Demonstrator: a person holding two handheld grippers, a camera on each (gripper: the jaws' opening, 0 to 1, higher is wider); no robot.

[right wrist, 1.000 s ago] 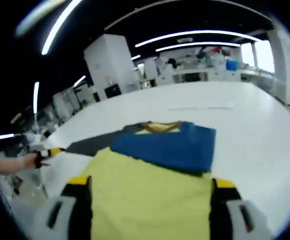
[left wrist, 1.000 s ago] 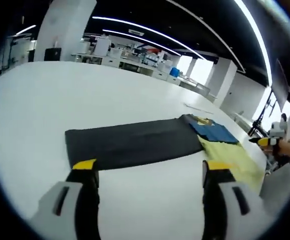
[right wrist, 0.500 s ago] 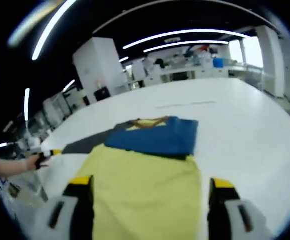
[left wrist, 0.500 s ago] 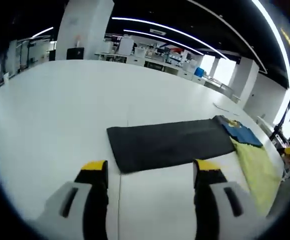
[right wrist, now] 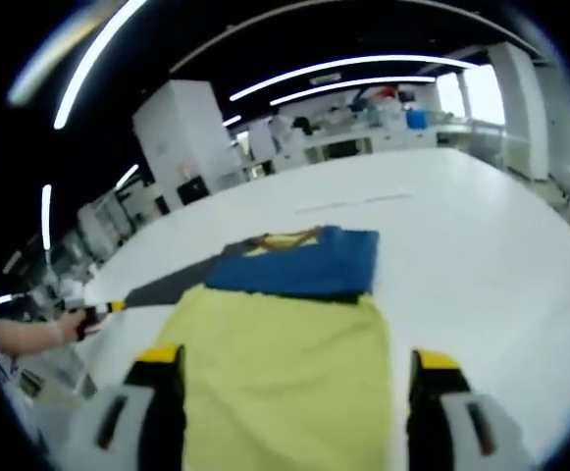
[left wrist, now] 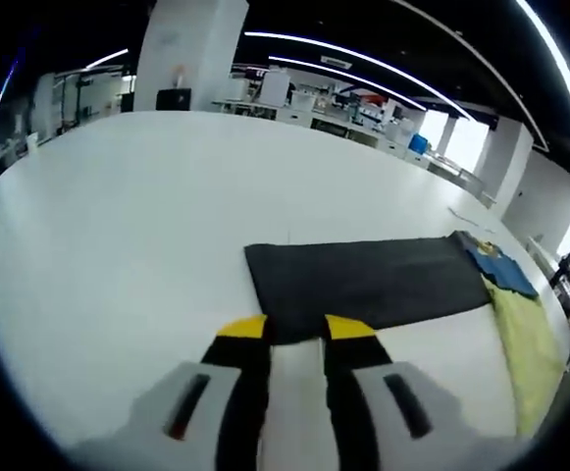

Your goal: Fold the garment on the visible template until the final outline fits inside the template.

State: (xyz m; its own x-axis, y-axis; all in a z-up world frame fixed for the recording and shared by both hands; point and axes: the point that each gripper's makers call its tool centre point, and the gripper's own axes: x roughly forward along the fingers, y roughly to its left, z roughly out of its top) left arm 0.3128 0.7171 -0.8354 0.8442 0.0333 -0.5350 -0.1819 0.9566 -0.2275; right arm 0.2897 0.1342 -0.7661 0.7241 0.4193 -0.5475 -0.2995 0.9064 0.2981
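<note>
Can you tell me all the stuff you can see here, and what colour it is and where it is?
table: one, white, very big, under everything.
dark mat: one, charcoal, flat on the table just past the left tool's tips.
garment: one, yellow with a blue upper part and a brownish collar, lying flat on the table, one end over the end of the dark mat.
desks and shelves: several, white, far behind the table.
ceiling lights: several long white strips overhead.
person's hand: one, at the left edge of the right gripper view.
left tool: one, grey with yellow tips, jaws nearly together.
right tool: one, grey with yellow tips, jaws wide apart, the yellow cloth between them.
</note>
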